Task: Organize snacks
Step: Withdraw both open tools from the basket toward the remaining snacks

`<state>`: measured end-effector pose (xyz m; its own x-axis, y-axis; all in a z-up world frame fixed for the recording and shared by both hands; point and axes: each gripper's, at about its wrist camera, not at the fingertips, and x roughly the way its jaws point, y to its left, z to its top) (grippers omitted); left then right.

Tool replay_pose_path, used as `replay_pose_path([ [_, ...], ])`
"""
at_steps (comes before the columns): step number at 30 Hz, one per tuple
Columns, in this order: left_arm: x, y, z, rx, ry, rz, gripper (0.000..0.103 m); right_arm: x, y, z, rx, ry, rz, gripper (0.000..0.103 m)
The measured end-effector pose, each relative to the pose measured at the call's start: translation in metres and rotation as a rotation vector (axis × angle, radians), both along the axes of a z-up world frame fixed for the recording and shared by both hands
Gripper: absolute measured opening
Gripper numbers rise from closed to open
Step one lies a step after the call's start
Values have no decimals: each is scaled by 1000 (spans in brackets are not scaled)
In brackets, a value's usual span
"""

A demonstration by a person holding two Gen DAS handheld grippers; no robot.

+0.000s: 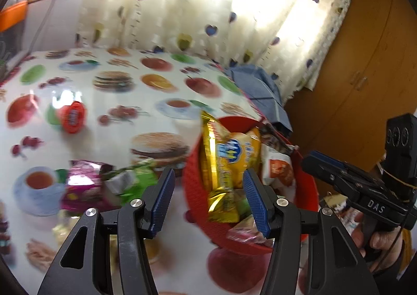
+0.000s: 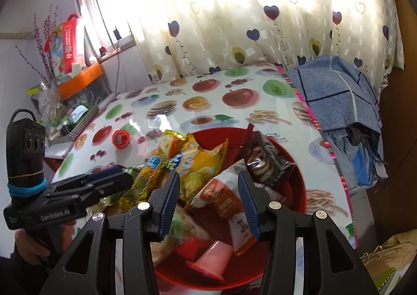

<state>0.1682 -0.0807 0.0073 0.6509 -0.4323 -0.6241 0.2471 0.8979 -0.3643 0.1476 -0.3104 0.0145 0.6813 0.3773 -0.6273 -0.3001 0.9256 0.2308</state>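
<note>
A red bowl [image 1: 194, 190] [image 2: 295, 175] full of snack packets stands near the table's right edge. In it lie a gold and yellow packet [image 1: 224, 164] [image 2: 182, 164], an orange-white packet [image 1: 277, 169] [image 2: 221, 196], a dark packet [image 2: 263, 162] and a pink jelly cup [image 2: 213, 258]. My left gripper [image 1: 209, 199] [image 2: 114, 177] hovers open over the bowl's left rim, holding nothing. My right gripper [image 2: 208, 199] [image 1: 311, 162] hangs open above the bowl's middle, its pads clear of the packets. On the table left of the bowl lie a purple packet [image 1: 83, 180], a green packet [image 1: 135, 180] and a small red round cup [image 1: 73, 116] [image 2: 121, 138].
The table wears a glossy fruit-print cloth [image 2: 234, 96]. A blue checked cloth [image 2: 333, 91] drapes over something at its far right edge. A wooden cabinet [image 1: 365, 73] stands to the right, a heart-print curtain [image 2: 234, 21] behind, and a cluttered orange shelf [image 2: 80, 78] at the left.
</note>
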Motion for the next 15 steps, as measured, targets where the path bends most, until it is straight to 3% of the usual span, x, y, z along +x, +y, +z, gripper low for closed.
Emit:
replay_pose_path([
  [15,-24,37,-4,65,21,85,55,-22,32,4,13,-6,91,45],
])
